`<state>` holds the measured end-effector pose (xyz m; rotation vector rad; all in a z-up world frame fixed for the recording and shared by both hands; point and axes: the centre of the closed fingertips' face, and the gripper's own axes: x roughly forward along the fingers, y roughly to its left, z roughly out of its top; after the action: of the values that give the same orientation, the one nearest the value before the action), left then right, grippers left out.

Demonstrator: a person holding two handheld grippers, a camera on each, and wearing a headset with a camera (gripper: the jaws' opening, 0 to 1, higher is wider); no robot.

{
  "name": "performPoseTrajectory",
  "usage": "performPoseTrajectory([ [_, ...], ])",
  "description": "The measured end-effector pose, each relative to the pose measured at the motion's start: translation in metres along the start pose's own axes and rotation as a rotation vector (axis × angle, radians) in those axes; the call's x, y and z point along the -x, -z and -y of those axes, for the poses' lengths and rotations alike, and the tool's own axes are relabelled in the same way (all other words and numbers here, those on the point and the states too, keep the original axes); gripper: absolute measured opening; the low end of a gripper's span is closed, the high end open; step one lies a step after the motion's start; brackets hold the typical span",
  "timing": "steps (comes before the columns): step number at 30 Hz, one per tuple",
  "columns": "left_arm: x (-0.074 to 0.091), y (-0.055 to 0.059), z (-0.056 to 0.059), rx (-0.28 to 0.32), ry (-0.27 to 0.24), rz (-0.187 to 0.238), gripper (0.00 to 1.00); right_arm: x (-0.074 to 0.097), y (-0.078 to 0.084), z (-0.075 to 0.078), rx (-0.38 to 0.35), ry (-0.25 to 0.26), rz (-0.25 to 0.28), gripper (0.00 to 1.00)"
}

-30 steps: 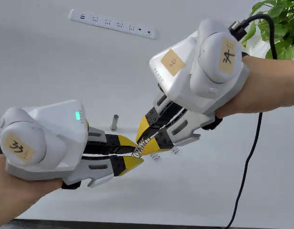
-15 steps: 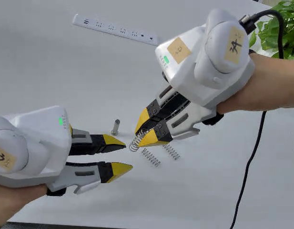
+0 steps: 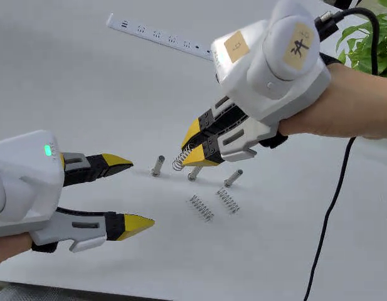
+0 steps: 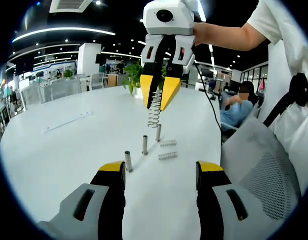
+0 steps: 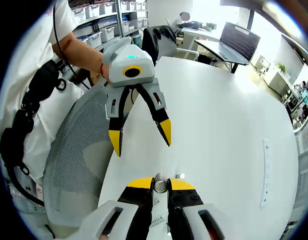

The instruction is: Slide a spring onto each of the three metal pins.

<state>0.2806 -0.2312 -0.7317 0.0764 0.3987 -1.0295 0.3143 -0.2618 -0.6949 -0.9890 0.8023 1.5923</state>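
Between the right gripper's (image 3: pixel 189 149) yellow tips: one spring (image 3: pixel 180 159), pinched across its upper coils, jaws narrow on it, lower end hanging free past the tips. Just beneath that free end, on the table (image 3: pixel 86 100), a row of three pins (image 3: pixel 194 173), upright and all bare; nearest the spring's open mouth apparently the middle one, though hard to fix exactly from these angles. Ahead of the left gripper (image 3: pixel 138 193), jaws wide and holding nothing, the same row; to the right of the pins in its own view, two loose springs (image 3: pixel 201 207) lying flat, side by side, apart from both tools. Probably very light and thin-wired: easily squashed, kinked or flicked away by a hard pinch, and slick enough to pivot between the pads. Best taken gently across the coils near one end, leaving the bore and most of the length free to drop over a pin. Needs its axis lined up with the pin first; otherwise likely to catch on the pin's top and buckle sideways.
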Motion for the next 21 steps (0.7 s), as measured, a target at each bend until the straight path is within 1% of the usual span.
performPoseTrajectory([
  [5,0.001,0.001,-0.009,0.015,-0.023,0.028,0.71,-0.009,0.003,0.016,-0.015,0.032,-0.024,0.06],
  [9,0.001,0.002,-0.011,0.019,-0.024,0.046,0.82,-0.016,0.005,0.024,-0.025,0.039,-0.036,0.06],
  [10,0.000,0.003,-0.011,0.025,-0.022,0.049,0.85,-0.019,0.006,0.026,-0.019,0.045,-0.046,0.06],
  [13,-0.001,0.003,-0.011,0.022,-0.015,0.067,0.94,-0.026,0.007,0.031,-0.025,0.040,-0.050,0.06],
  [16,-0.001,0.004,-0.010,0.017,-0.009,0.083,0.98,-0.032,0.009,0.034,-0.015,0.048,-0.069,0.06],
  [17,-0.002,0.004,-0.010,0.027,-0.005,0.086,0.99,-0.034,0.009,0.036,-0.017,0.048,-0.070,0.06],
  [21,-0.003,0.005,-0.011,0.035,-0.004,0.089,0.99,-0.039,0.011,0.039,-0.023,0.043,-0.074,0.06],
])
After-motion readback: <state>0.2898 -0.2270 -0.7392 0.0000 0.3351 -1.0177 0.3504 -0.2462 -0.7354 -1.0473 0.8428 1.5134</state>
